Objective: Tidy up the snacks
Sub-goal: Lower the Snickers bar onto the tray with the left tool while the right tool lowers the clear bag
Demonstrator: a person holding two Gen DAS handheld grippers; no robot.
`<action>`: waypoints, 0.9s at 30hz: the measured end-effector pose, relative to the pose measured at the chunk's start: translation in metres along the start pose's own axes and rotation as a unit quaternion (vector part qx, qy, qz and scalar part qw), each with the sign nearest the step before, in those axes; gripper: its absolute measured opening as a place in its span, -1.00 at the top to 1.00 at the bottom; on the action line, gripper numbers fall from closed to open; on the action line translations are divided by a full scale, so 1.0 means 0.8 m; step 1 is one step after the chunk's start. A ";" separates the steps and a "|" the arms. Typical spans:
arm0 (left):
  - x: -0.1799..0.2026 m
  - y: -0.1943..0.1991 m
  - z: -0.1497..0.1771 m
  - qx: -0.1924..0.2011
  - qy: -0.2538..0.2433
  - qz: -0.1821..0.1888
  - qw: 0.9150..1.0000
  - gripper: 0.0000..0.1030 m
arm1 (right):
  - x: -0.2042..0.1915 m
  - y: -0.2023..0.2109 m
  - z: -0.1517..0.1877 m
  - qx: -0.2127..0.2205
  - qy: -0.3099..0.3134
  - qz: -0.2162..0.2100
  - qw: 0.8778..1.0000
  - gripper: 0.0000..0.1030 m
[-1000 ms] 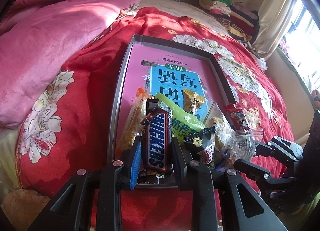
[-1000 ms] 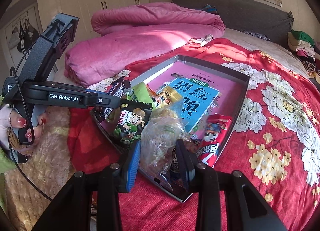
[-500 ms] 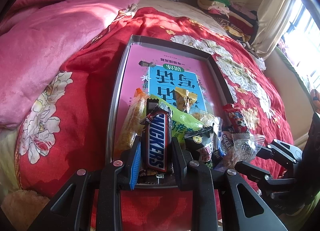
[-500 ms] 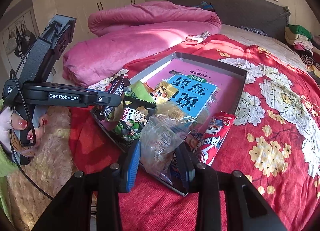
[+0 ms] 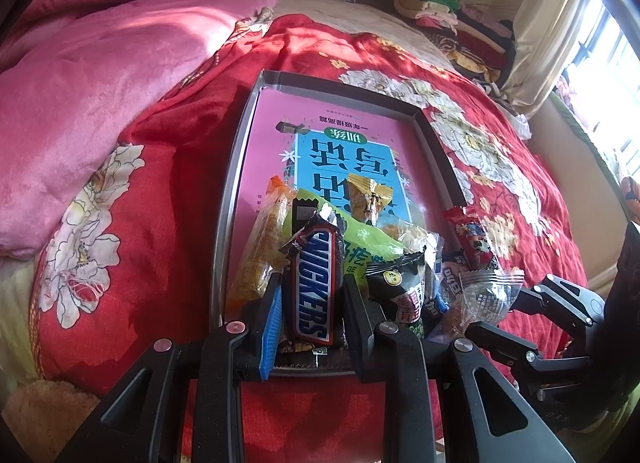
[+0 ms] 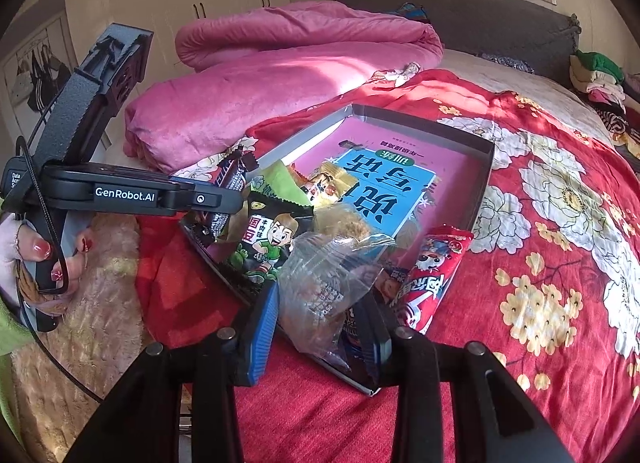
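A grey tray point(image 5: 236, 167) lies on the red flowered bedspread with a pink and blue book point(image 5: 344, 151) inside it. Snack packets are heaped at its near end. My left gripper point(image 5: 312, 303) is shut on a Snickers bar point(image 5: 316, 283), which stands upright over the tray's near edge. My right gripper point(image 6: 316, 323) has a clear snack bag point(image 6: 324, 291) between its pads at the tray's near corner. Its jaws are opening and the bag still touches them. A red packet point(image 6: 432, 275) lies across the tray's right rim point(image 6: 486, 183). A black cartoon packet point(image 6: 268, 239) leans beside the bag.
A pink quilt point(image 5: 100, 83) is bunched on the left of the bed. Folded clothes point(image 5: 452, 19) are stacked at the far right by the curtain. A person's hand point(image 6: 36, 259) grips the left tool. Orange point(image 5: 264, 251), green point(image 5: 368, 243) and gold point(image 5: 368, 195) packets lie in the pile.
My right gripper's jaws stand a little wider around the clear bag. The red packet has slid outward over the tray's right rim. My left gripper and the Snickers bar have kept still.
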State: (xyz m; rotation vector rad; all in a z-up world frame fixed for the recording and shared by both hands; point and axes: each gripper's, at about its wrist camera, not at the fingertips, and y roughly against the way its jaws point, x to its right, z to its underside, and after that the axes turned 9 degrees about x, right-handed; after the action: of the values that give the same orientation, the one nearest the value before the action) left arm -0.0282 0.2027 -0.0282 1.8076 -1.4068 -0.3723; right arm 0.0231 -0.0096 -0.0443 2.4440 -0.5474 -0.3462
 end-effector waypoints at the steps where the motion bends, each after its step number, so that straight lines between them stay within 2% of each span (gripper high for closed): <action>1: 0.000 0.000 0.000 0.001 0.000 -0.001 1.000 0.44 | 0.001 0.001 -0.001 0.003 -0.002 -0.001 1.000 0.20; 8: 0.002 0.002 0.000 0.002 -0.001 -0.002 1.000 0.44 | 0.004 0.007 -0.004 0.008 -0.004 0.015 1.000 0.00; 14: 0.003 0.004 -0.001 0.004 -0.002 -0.003 1.000 0.40 | 0.010 0.019 -0.008 0.024 -0.011 0.029 0.999 -0.06; 27: 0.002 0.008 0.000 0.005 -0.003 -0.006 1.000 0.11 | 0.015 0.030 -0.013 0.037 -0.013 0.058 0.998 -0.24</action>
State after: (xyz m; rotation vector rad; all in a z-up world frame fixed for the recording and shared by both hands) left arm -0.0315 0.2008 -0.0231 1.8265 -1.4051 -0.3782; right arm 0.0302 -0.0276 -0.0228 2.4683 -0.7219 -0.3160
